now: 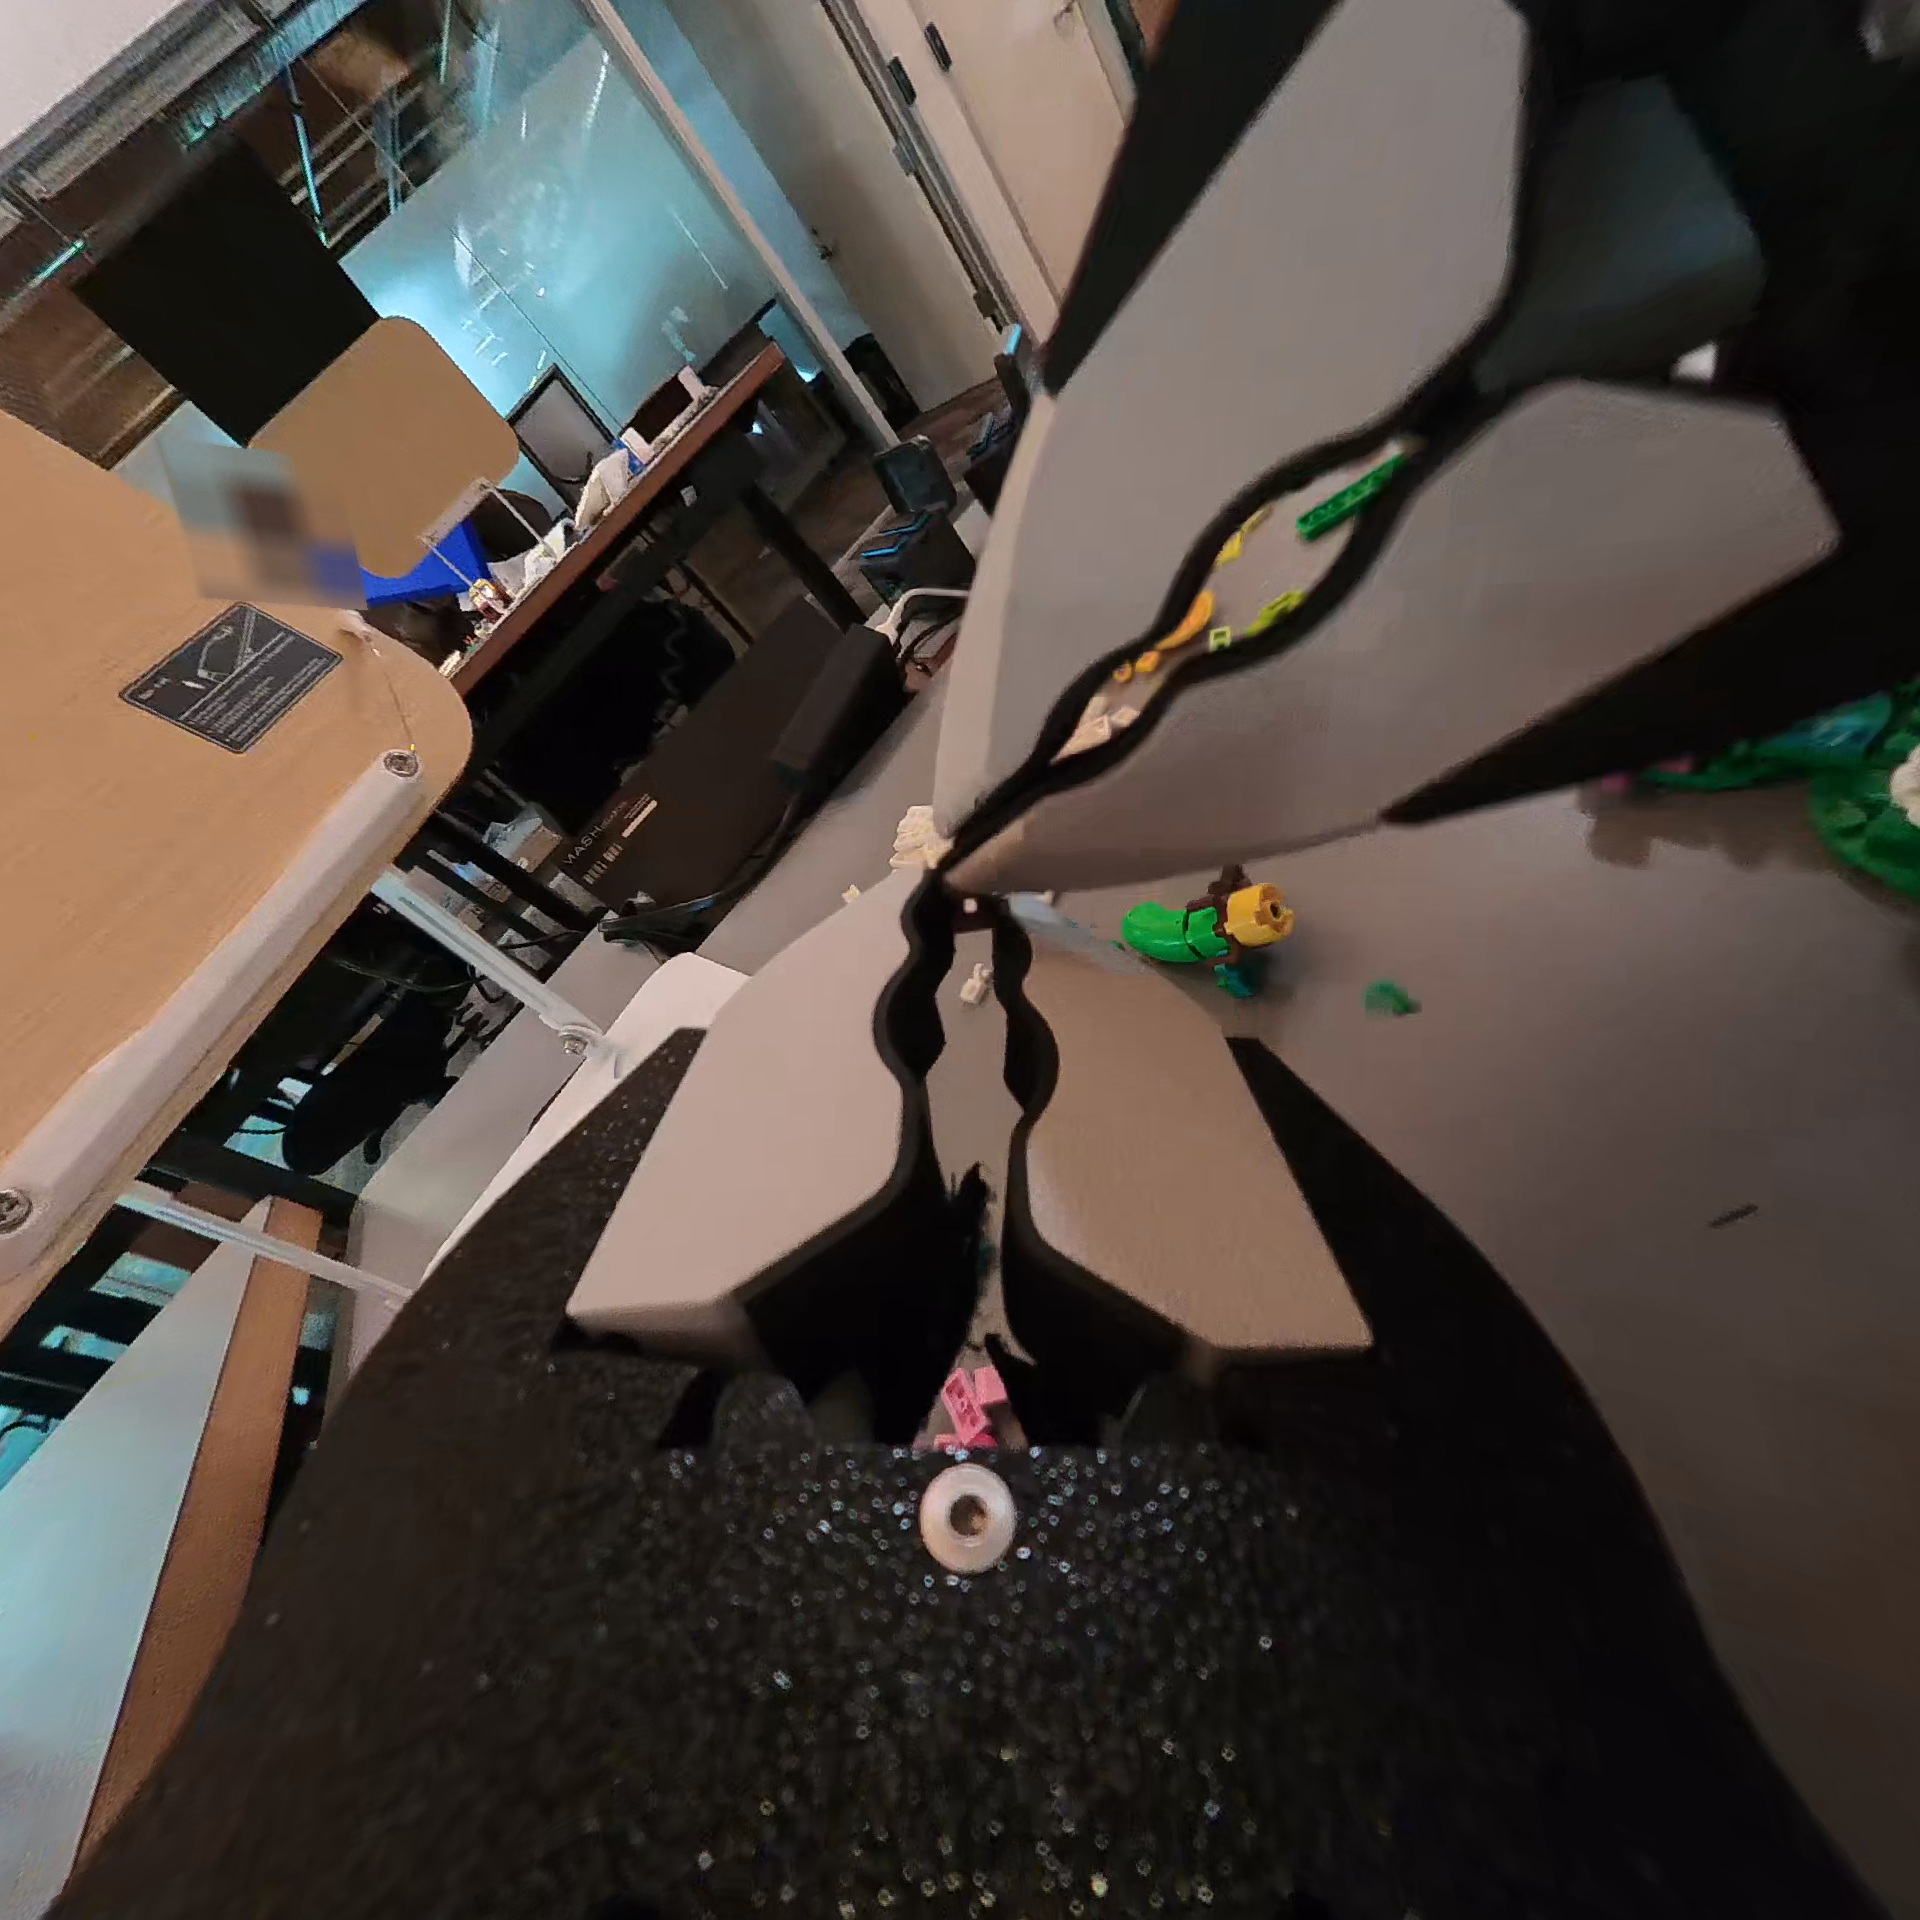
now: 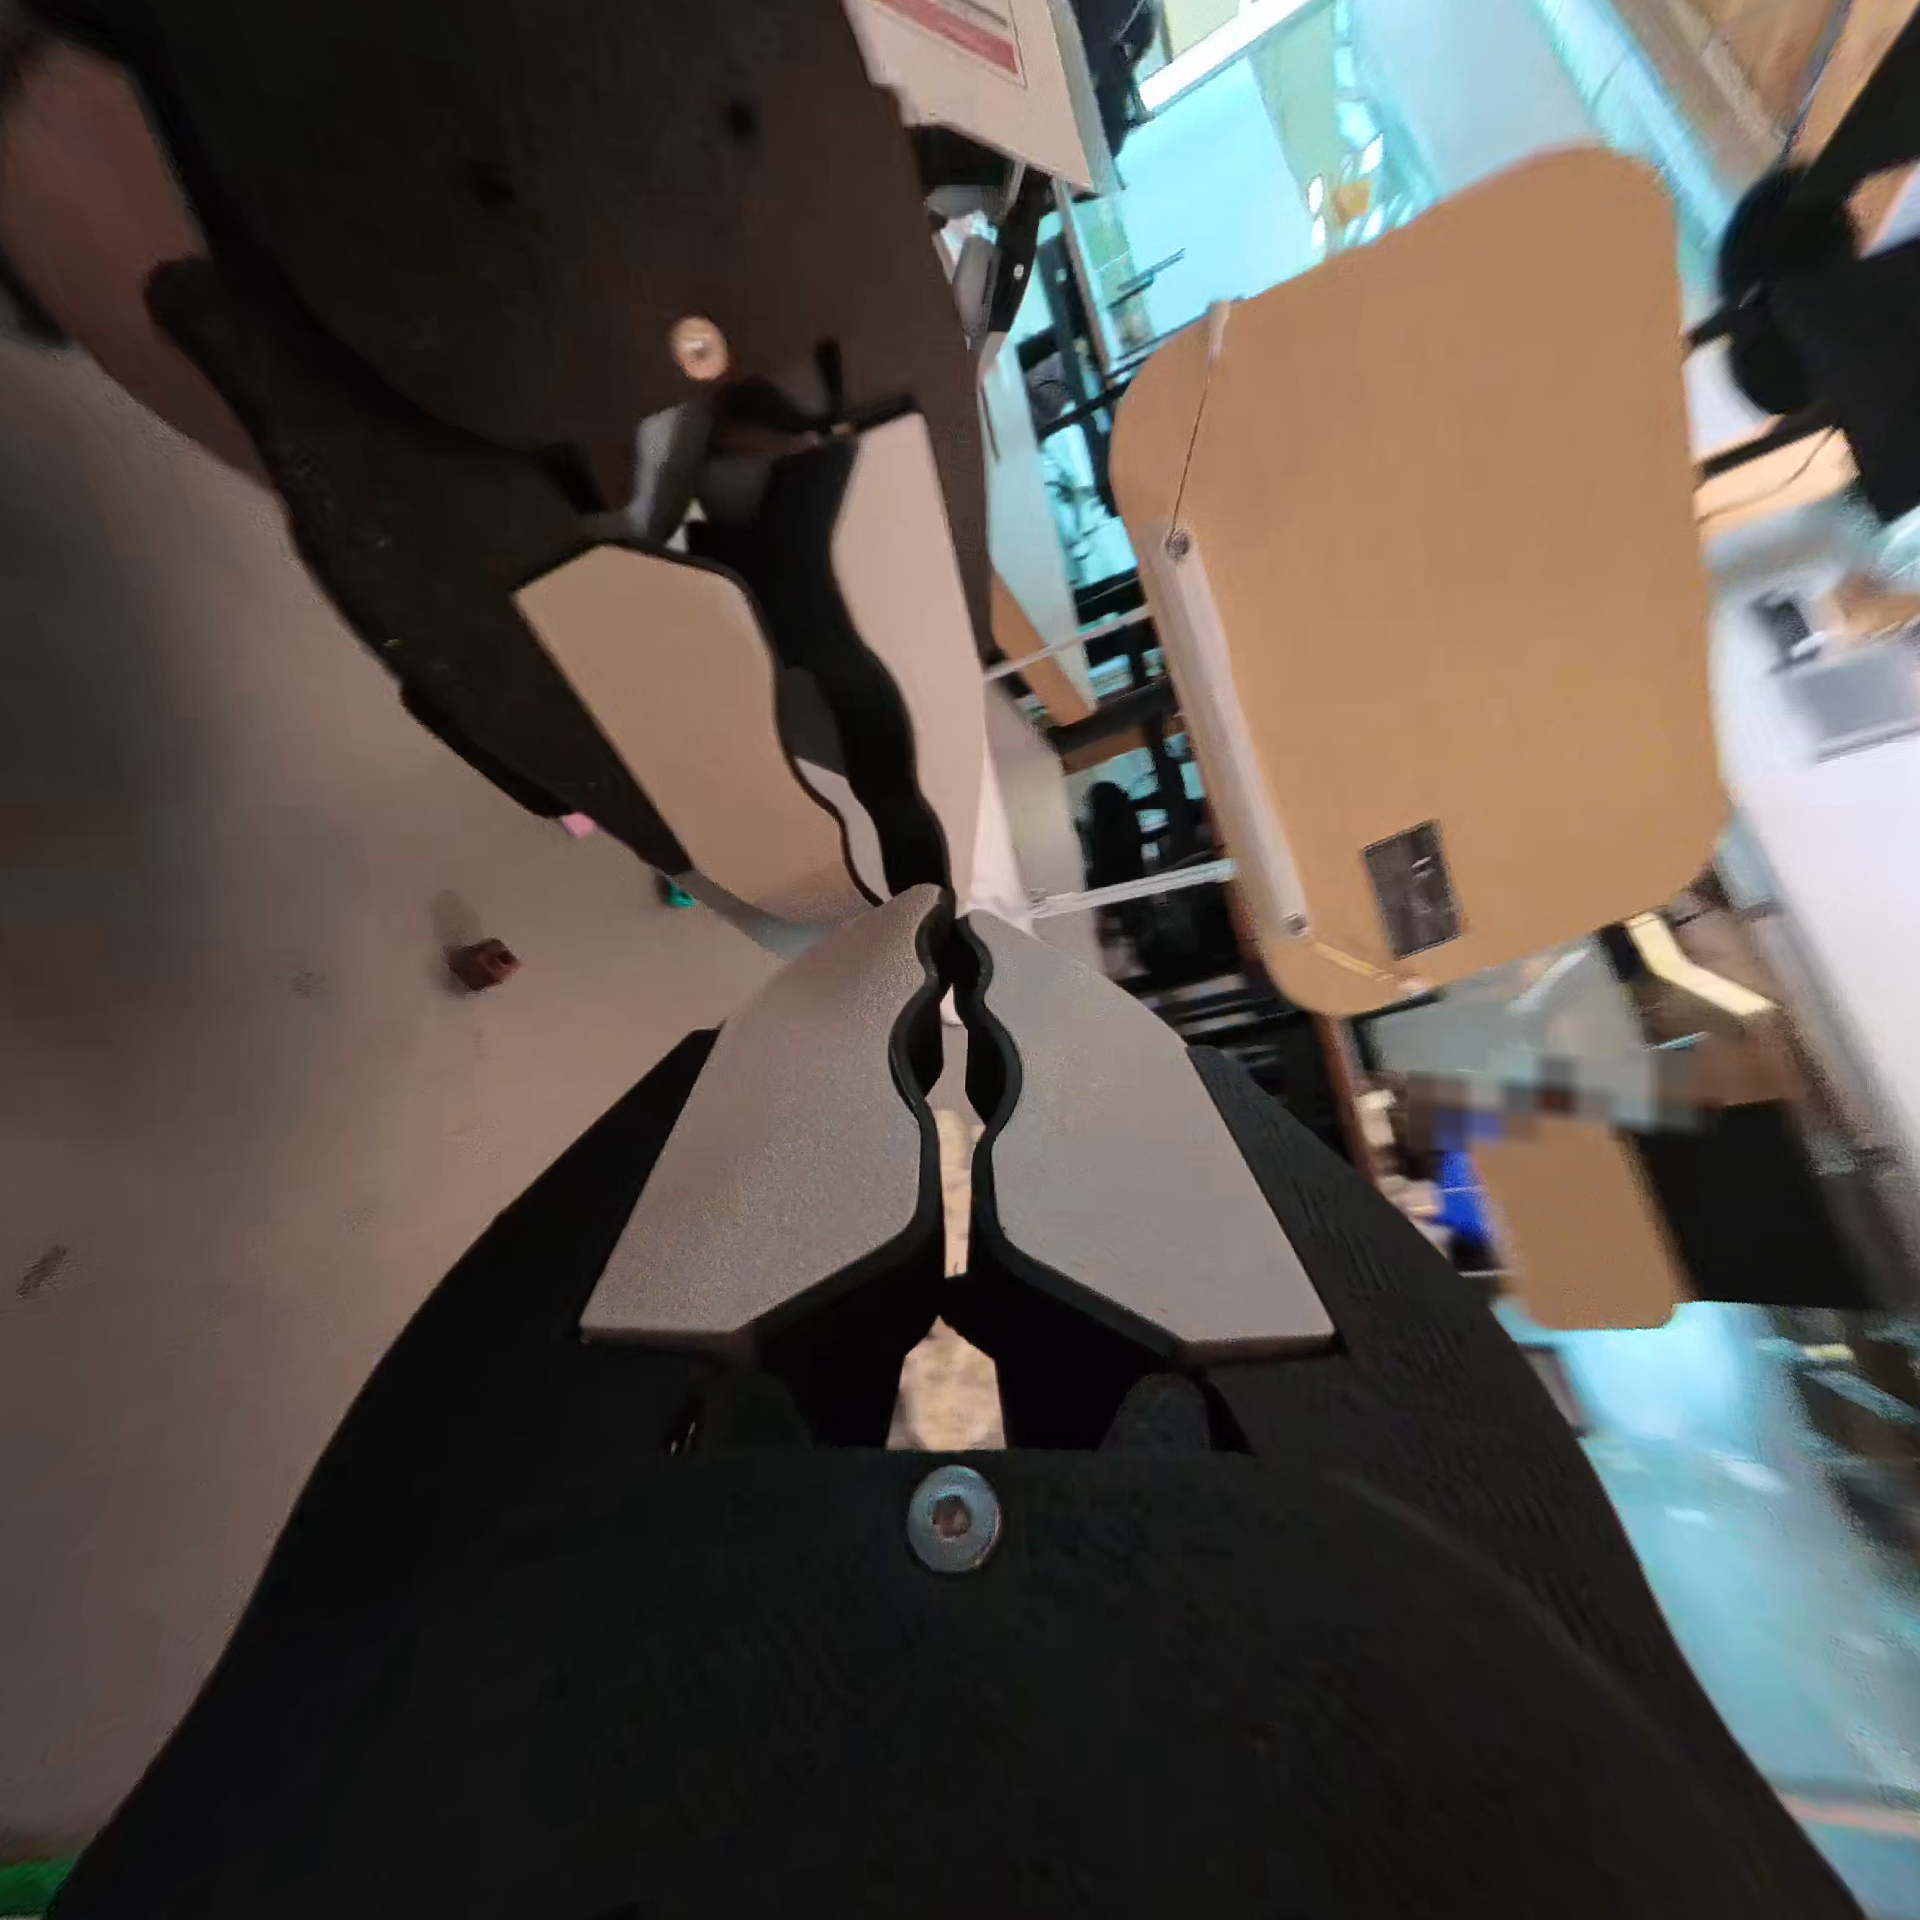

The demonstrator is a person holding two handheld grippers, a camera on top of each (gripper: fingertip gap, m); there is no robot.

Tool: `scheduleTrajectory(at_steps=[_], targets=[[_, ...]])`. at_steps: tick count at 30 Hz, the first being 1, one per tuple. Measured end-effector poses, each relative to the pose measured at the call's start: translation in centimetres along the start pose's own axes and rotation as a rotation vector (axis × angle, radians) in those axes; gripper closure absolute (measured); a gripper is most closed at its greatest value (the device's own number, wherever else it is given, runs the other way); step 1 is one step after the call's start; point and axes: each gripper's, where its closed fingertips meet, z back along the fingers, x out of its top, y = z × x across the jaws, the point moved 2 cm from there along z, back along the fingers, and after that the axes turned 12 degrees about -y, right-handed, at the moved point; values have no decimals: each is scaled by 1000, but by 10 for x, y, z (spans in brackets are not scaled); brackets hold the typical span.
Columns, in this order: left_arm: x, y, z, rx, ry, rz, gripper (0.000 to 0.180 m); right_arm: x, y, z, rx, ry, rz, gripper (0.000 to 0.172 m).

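1. Small brown piece (image 1: 971,907) with a pale dot sits at the centre of the left view, right where the two sets of fingertips meet, raised above the table (image 1: 1558,1143).
2. Left gripper (image 1: 961,909): narrow. Its tips appear to pinch the brown piece, while the wavy pads further back stand apart.
3. Right gripper (image 2: 951,930): comes in from the upper right of the left view, tips pressed together and touching the left tips. Can't tell whether anything is caught between them.
4. Just beyond the tips, lower on the table: one white bit (image 1: 975,982), seen through the left gripper's gap. A small heap of white bits (image 1: 920,831) lies left of the right gripper's tip.
5. Right of centre: a green and yellow figure (image 1: 1210,925) lying on the table, with teal scraps (image 1: 1387,1000) beside it.
6. Through the right gripper's slit: green, lime and orange bricks (image 1: 1340,509), farther back.
7. Near the left gripper's base: pink bricks (image 1: 971,1397). At the far right edge: green leaf parts (image 1: 1860,790).
8. Right view, left of centre: a lone brown stud (image 2: 480,961) on the table, well apart from the tips.
9. Off the table: tan boards (image 1: 156,779), desks and dark boxes behind.
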Motion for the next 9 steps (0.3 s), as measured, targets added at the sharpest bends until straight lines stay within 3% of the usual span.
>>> scheduleTrajectory(at_steps=[4, 9], targets=[[-14, 1, 0, -24, 65, -8, 172, -15, -2, 1, 101, -12, -322, 172], [-36, -10, 1, -147, 177, 117, 172, -40, 0, 5, 180, 50, -515, 172]])
